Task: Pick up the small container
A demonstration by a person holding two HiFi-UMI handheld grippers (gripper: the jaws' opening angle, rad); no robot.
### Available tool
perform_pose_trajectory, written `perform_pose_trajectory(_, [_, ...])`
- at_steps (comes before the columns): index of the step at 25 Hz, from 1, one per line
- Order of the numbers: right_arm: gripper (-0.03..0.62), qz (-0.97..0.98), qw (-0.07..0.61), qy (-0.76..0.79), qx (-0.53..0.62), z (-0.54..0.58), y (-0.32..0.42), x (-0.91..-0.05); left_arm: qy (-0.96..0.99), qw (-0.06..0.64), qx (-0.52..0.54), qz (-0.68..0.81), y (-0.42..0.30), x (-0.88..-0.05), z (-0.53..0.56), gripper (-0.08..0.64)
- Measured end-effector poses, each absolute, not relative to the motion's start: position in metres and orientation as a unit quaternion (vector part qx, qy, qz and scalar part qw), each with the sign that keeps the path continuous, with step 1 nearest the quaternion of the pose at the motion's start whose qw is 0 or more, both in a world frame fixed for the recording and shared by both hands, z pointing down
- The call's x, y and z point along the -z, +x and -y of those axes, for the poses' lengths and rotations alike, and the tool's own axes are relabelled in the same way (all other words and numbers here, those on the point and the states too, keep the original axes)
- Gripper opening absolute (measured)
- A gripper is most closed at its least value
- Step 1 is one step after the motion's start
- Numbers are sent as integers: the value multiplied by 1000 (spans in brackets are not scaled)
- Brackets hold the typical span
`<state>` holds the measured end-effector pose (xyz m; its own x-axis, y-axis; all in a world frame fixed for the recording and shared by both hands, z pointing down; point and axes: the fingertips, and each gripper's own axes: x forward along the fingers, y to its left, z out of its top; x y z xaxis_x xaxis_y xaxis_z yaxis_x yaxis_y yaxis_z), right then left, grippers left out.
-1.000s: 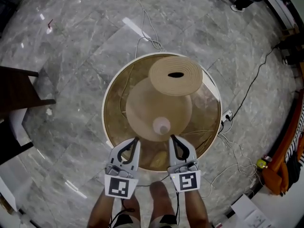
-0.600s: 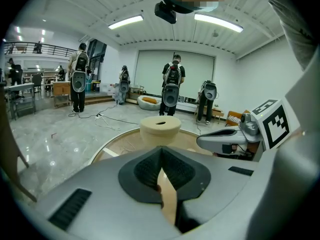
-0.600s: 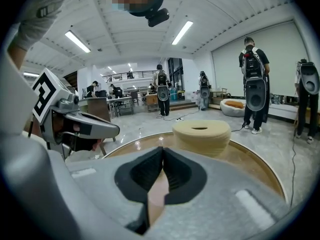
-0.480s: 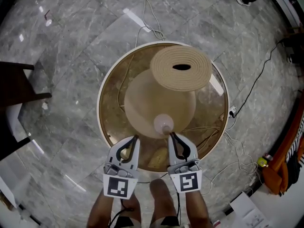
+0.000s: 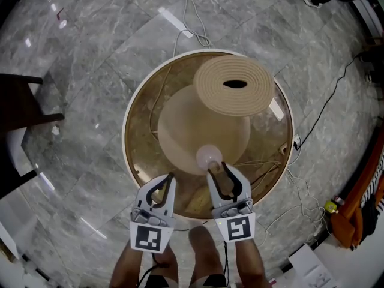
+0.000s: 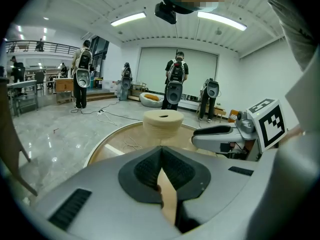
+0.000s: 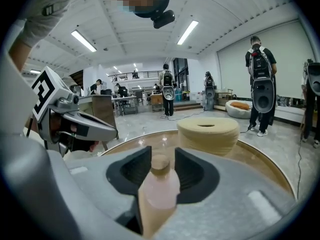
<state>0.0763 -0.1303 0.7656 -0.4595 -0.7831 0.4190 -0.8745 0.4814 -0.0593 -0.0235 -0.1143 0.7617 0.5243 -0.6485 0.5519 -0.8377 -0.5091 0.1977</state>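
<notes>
The small container (image 5: 207, 156) stands near the near edge of the round glass-topped table (image 5: 128, 161). From the head view it is only a pale round blob seen from above. The right gripper view shows more: a pinkish bottle (image 7: 159, 186) with a tan stopper, its base cut off behind the gripper's own body.

The right gripper (image 5: 216, 169) has its jaws spread, one on each side of the bottle's neck. The stopper sits close against the left pad, but whether either pad presses on it is hard to settle.

The left gripper (image 5: 171, 176) hovers just left of it over the table's near rim. Its jaws meet at the tips with nothing between them, and only a sliver of tan surface shows below the pads (image 6: 150, 166).

A woven cylinder (image 5: 234, 86) with a slot in its top stands at the far right of the table. It overlaps a beige disc (image 5: 180, 131), and it is unclear whether that disc lies on or under the glass. A dark chair (image 5: 24, 107) is cut off at the left edge.
</notes>
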Motion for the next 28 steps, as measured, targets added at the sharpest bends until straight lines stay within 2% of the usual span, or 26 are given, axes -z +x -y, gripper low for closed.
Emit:
perform_pose_trajectory(6, [155,852,159,482,-128,133,73,-765,842,227,-214,439,-24,-769,112,17])
perform_pose_trajectory(8, [176,854,162,477,-131,132,70,-770,842,226,-214,440,-24,-771,112,17])
perform_pose_trajectory(11, [178,854,163,474,-138,133,67,-777,850,205,-213,436,-23,-770,117,17])
perform_pose_trajectory(14, [178,854,166,472,-141,133,65,-782,838,231,-215,445,-27,-775,115,17])
perform_pose_trajectory(28, [176,854,182,465,-145,143,60,-805,836,230,-222,446,-32,-791,116,17])
